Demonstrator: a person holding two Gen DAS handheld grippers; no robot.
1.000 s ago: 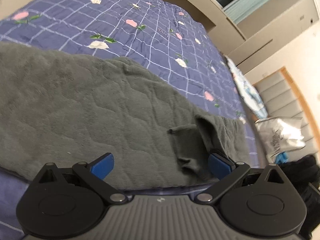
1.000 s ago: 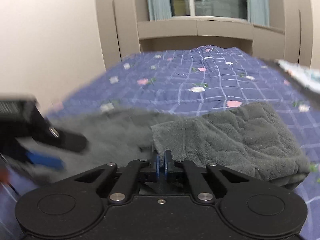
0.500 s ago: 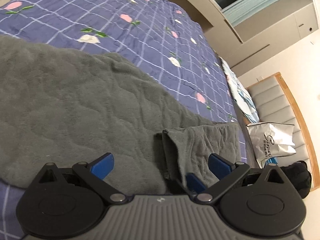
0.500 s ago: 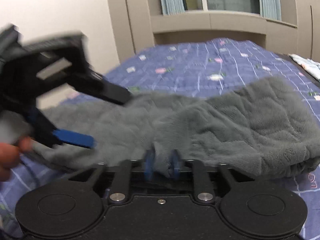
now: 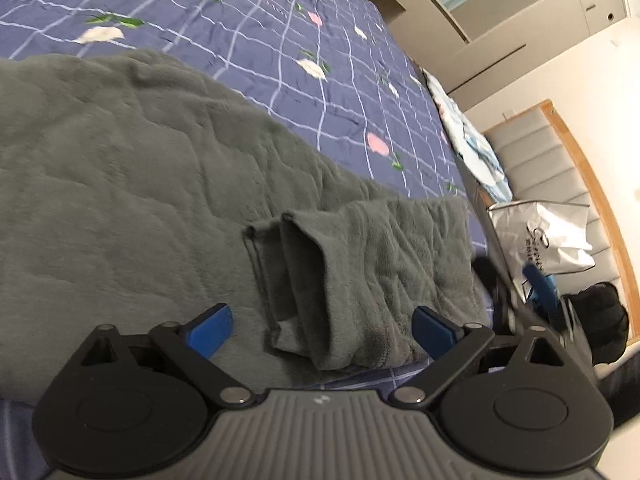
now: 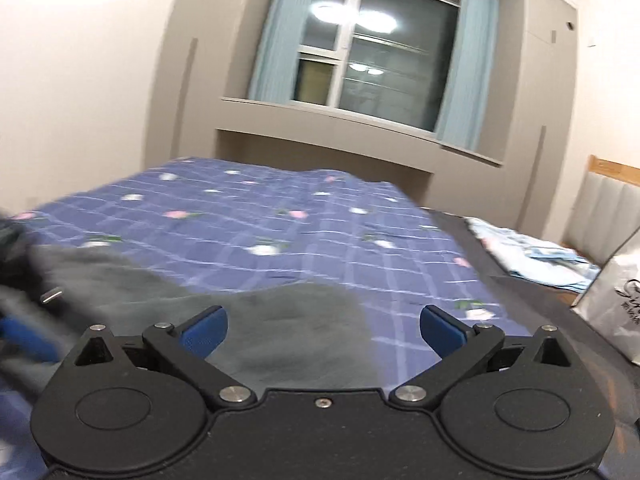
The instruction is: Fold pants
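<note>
1. Grey fleece pants [image 5: 132,184] lie flat on the bedspread [image 5: 288,52], a blue grid print with flowers; they fill most of the left wrist view.
2. The leg cuffs [image 5: 296,280] are folded over onto the top of the garment, near the bed's front edge.
3. Left gripper [image 5: 322,330]: blue fingers [image 5: 210,330] spread wide, holding nothing. The cuffs sit in the gap between them, with no contact visible.
4. Right gripper [image 6: 322,330]: fingers likewise spread apart, nothing held. It hovers over the pants' right edge [image 6: 304,332]; this view is motion-blurred.
5. Right gripper also shows, blurred, at the right edge of the left wrist view [image 5: 540,292].
6. A white plastic bag [image 5: 556,236] sits beside the padded headboard [image 5: 560,168]. A light blue cloth [image 6: 532,260] lies on the bed's far right side.
7. A window with blue curtains [image 6: 376,64] is beyond the bed.
</note>
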